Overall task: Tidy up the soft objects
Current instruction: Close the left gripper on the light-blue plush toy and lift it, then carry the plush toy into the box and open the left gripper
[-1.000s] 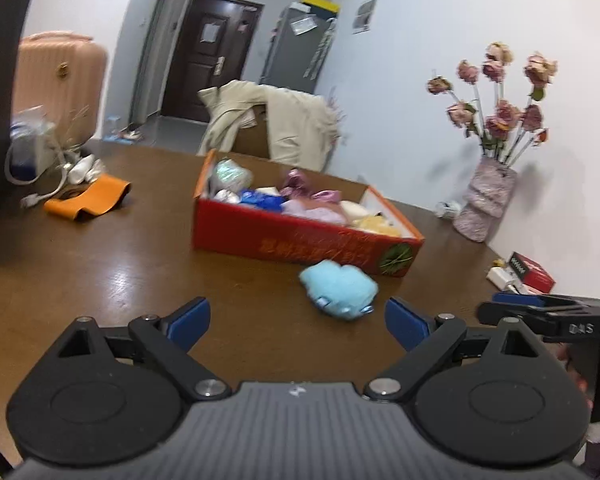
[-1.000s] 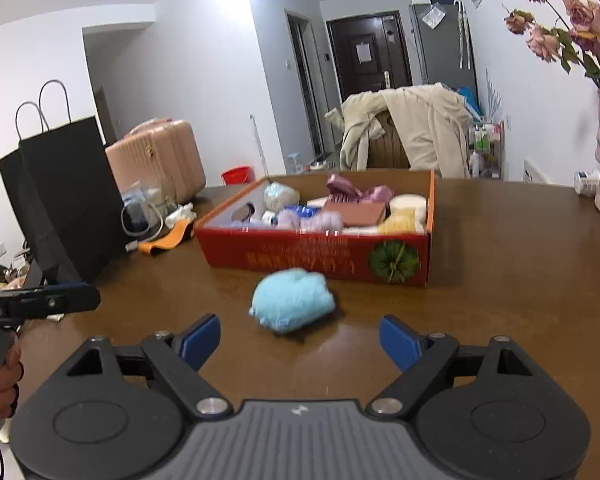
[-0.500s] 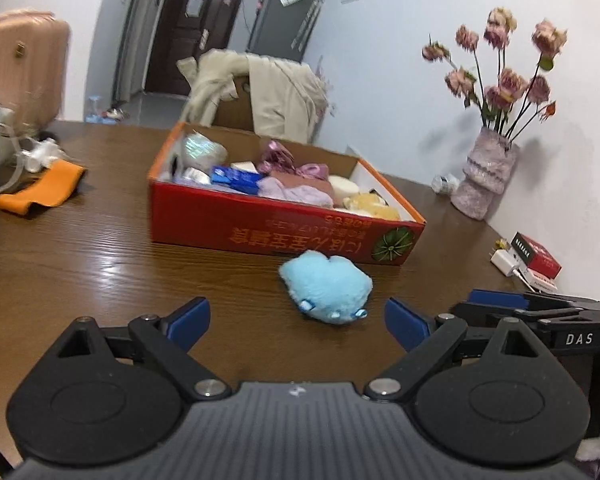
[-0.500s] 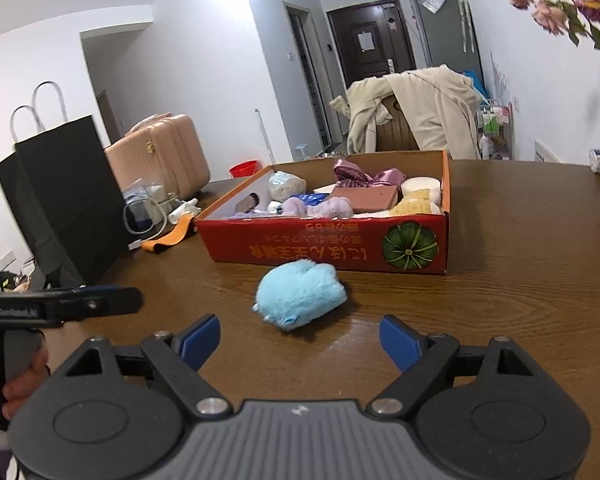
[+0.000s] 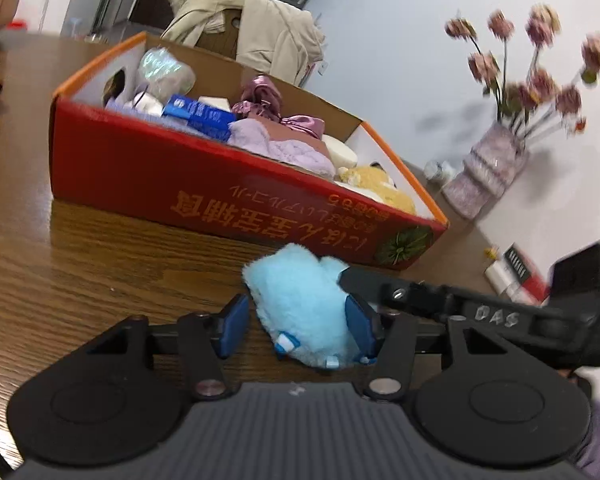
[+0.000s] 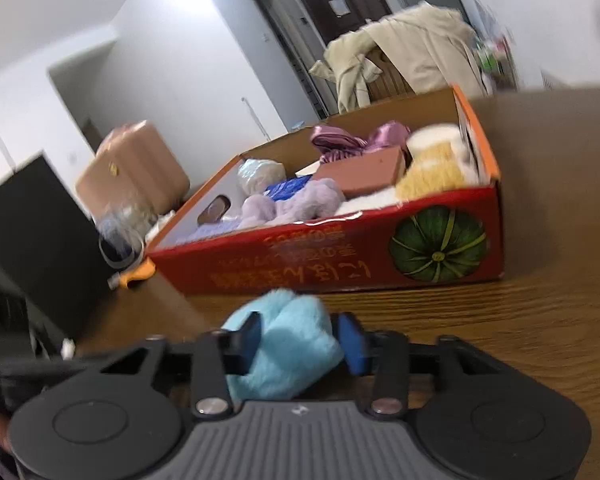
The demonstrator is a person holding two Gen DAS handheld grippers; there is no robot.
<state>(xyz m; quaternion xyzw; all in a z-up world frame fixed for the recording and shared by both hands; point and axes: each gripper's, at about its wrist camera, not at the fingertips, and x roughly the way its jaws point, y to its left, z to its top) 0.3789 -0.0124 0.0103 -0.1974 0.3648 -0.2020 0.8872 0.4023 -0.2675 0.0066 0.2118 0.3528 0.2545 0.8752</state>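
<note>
Blue plush toy (image 5: 304, 312) lies just before the red box (image 5: 204, 184); both grippers, left (image 5: 296, 326) and right (image 6: 300, 342), pinch it; I think lift together, gently

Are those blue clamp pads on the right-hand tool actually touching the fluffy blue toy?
Touching. The right wrist view shows the right gripper with both pads pressed into the blue plush toy.
</note>
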